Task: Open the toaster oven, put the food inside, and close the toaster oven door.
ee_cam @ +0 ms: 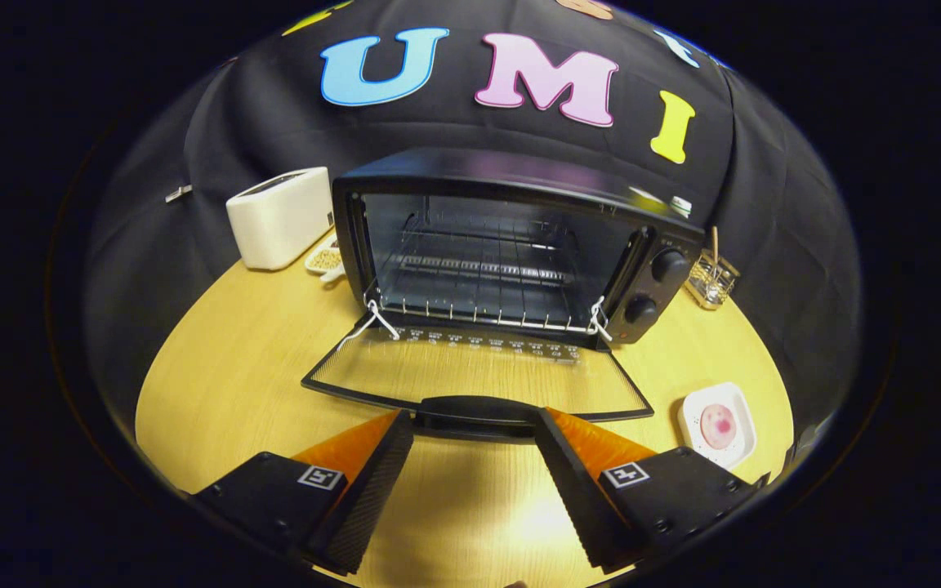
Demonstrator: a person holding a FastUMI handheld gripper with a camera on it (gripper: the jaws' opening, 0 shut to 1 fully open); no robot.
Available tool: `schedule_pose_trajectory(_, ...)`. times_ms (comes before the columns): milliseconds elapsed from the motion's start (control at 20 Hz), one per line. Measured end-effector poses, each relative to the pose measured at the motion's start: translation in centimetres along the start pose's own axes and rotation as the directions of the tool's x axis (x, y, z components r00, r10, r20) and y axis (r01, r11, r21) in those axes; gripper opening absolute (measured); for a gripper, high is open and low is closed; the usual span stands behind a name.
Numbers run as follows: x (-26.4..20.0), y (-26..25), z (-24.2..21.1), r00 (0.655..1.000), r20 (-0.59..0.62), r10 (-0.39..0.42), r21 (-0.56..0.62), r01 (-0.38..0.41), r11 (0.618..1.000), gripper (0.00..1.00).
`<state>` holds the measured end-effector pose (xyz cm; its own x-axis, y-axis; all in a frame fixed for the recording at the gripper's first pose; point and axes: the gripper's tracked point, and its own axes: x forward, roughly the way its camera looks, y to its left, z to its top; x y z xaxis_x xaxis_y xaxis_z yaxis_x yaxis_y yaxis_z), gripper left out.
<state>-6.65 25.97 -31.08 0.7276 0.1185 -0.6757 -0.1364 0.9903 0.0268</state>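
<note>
A: What are the fingers doing?

B: The gripper is standing wide open, gripping nothing. Its fingertips are sitting on either side of the door handle, very near it; I cannot tell whether they are touching it.

A: And the door?

B: The glass door is lying folded down flat over the wooden table, just ahead of the fingers, handle toward them.

A: Where is the food?

B: A pink round piece is lying on a small white plate, just off the right finger, beside the door's right corner.

A: Further on?

B: The toaster oven is gaping open beyond the door, its wire rack showing inside, two knobs on its right. A white toaster is standing beyond and left, a small dish tucked between them. A clear holder is sitting past the oven's right side.
</note>
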Motion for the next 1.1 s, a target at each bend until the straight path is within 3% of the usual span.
schedule_pose_trajectory(450,-0.7,-1.1,-0.9,0.998,-0.031,0.058,0.015,-0.058,0.998,0.99)
schedule_pose_trajectory(650,-2.1,-2.3,0.3,0.985,-0.031,0.172,-0.068,-0.174,0.982,0.99)
schedule_pose_trajectory(900,-4.5,-8.9,0.8,0.975,-0.06,0.212,-0.103,-0.217,0.971,0.99)
schedule_pose_trajectory(1100,-5.3,-16.7,-0.1,0.978,-0.105,0.178,-0.103,-0.189,0.977,0.99)
